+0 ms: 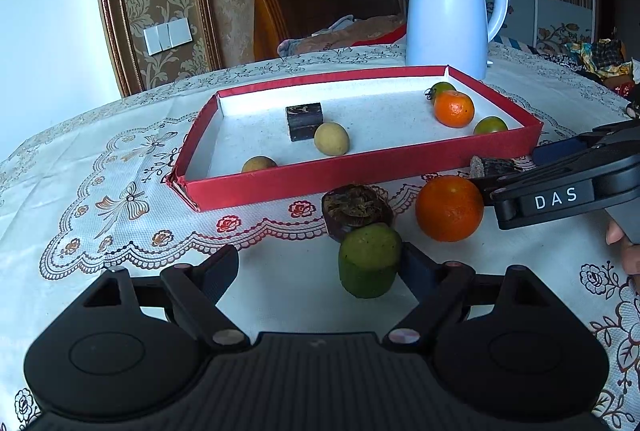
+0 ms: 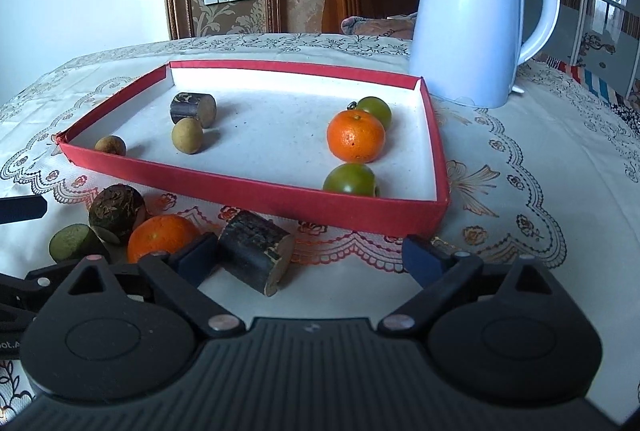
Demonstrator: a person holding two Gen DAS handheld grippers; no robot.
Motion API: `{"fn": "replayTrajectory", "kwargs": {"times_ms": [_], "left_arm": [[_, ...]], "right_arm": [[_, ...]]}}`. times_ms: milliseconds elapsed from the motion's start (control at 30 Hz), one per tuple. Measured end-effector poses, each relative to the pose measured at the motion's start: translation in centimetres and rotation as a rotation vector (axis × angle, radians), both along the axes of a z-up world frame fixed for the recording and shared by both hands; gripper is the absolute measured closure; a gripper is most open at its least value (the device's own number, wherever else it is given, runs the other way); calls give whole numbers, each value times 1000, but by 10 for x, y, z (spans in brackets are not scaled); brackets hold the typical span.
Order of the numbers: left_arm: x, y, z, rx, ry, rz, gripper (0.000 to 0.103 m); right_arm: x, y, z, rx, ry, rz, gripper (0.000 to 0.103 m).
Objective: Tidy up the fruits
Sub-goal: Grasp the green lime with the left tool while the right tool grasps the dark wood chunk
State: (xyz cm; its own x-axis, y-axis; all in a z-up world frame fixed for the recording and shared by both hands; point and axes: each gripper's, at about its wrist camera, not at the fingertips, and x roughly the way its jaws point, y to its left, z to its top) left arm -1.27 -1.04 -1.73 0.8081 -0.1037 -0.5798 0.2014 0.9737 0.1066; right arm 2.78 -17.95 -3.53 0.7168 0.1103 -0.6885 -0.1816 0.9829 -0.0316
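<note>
The loose fruits are lying on the worktop [image 2: 540,159] just in front of the near wall of the red tray [image 2: 256,193]: an orange [image 2: 160,235], a short green piece [image 1: 370,259], a dark brown round fruit [image 1: 356,209] and a dark cut stalk piece [image 2: 256,257]. They are sitting close together, the orange touching or nearly touching its neighbours, probably waiting to go into the tray.

Inside the tray, things are looking sorted by kind: another orange [image 2: 356,136] with two green fruits [image 2: 350,180] on the right, two small tan fruits [image 2: 187,135] and a dark stalk piece [image 2: 193,110] on the left.

The right gripper [image 2: 308,259] is reaching low toward the stalk piece on the worktop, fingers wide apart, the left one beside the piece, the other well clear. The left gripper [image 1: 320,265] is framing the green piece, fingers also apart and gripping nothing.

A pale blue kettle [image 1: 448,11] is standing beyond the tray. Whether the green piece is touching the left gripper's right-hand finger is hard to tell. The near wall is cutting off part of the nearest tan fruit [image 1: 259,164], and the right gripper is hiding most of the stalk piece in the left view.
</note>
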Motion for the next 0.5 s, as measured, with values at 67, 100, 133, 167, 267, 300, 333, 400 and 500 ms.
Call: {"fn": "replayTrajectory", "kwargs": {"times_ms": [67,100,133,167,267,300,333,400,500], "left_arm": [[1,0,0,3,4,1,16],[1,-1,0,5,4,1,16],[0,-1,0,7,5,1,16],[0,-1,0,8,6,1,16],[1,-1,0,10,7,1,16],[1,-2,0,10,7,1,16],[1,-2,0,10,7,1,16],[1,-2,0,11,6,1,16],[1,-1,0,10,4,0,17]], "right_arm": [[1,0,-1,6,6,3,10],[2,1,-1,8,10,6,10],[2,1,-1,8,11,5,11],[2,1,-1,13,10,4,11],[1,2,0,23,2,15,19],[1,2,0,26,0,20,22],[1,3,0,27,-3,25,27],[1,4,0,29,-7,34,33],[1,4,0,29,-11,37,40]]}}
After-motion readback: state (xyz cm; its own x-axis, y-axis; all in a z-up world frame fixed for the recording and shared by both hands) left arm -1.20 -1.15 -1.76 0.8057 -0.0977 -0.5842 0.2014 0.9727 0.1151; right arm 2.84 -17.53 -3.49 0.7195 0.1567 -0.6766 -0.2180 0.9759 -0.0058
